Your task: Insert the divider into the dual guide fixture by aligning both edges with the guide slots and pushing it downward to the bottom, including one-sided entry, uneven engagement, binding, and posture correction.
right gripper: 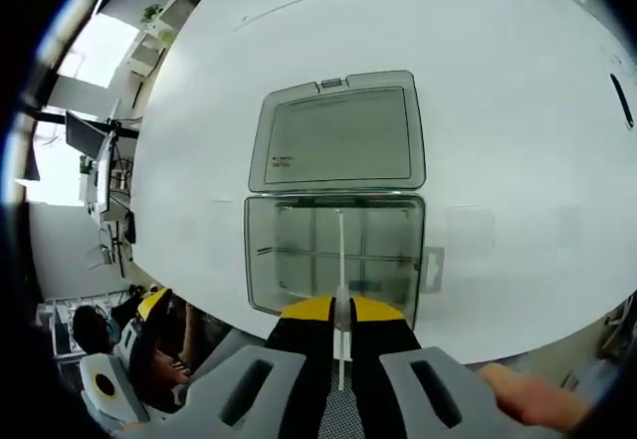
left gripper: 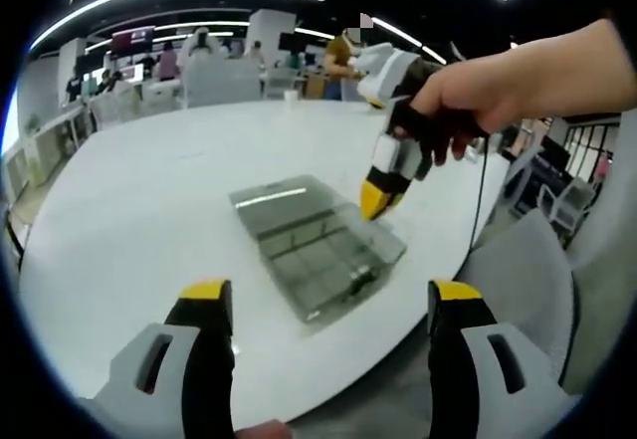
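Observation:
A clear plastic box (left gripper: 328,255) with inner slots lies on the white table (left gripper: 149,190), its lid (left gripper: 284,200) folded open flat. From straight above, the box (right gripper: 299,260) has its lid (right gripper: 338,135) beyond it. My right gripper (right gripper: 339,310) is shut on a thin clear divider (right gripper: 340,250), seen edge-on as a pale line hanging over the box's middle. A hand holds that right gripper (left gripper: 376,200) just over the box's far right side. My left gripper (left gripper: 330,300) stands wide open near the table's front edge, holding nothing, and its yellow tip (right gripper: 151,303) peeks in at the lower left.
A grey chair (left gripper: 528,270) stands off the table's right edge. Desks, chairs and people fill the room behind the table. A small latch tab (right gripper: 433,268) sticks out from the box's right side. A dark slim object (right gripper: 621,101) lies at the table's far right.

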Demonstrator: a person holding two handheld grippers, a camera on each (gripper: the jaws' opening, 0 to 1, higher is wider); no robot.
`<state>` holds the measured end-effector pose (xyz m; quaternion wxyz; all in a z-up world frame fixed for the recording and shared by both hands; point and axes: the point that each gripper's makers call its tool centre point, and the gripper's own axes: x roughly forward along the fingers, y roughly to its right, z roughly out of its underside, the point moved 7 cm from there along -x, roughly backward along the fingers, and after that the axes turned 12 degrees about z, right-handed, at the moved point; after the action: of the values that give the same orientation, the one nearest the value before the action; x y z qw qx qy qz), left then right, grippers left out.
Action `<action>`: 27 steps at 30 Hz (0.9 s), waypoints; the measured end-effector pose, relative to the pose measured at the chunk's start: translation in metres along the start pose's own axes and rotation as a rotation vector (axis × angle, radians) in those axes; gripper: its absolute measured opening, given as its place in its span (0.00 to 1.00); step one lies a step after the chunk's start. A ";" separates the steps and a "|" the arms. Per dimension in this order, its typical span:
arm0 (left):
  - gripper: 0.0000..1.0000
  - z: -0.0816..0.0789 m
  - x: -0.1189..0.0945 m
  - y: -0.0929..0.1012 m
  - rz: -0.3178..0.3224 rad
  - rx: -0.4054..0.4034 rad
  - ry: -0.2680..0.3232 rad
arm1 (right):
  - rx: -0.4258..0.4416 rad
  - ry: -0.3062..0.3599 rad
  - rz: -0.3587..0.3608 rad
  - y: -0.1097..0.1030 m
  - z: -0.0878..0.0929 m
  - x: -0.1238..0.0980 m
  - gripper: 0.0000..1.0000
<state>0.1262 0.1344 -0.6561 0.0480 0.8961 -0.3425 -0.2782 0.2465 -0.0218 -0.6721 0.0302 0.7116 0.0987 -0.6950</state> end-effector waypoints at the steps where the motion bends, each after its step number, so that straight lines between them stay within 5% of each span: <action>1: 0.79 0.000 0.000 0.000 0.000 0.000 -0.001 | 0.000 -0.001 0.000 0.000 0.000 0.000 0.00; 27: 0.78 0.001 0.003 -0.007 -0.001 -0.022 -0.010 | 0.006 -0.040 0.025 0.005 -0.016 0.021 0.00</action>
<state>0.1317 0.1374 -0.6599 0.0558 0.8944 -0.3391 -0.2864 0.2639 -0.0220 -0.6928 0.0388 0.6987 0.0871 -0.7090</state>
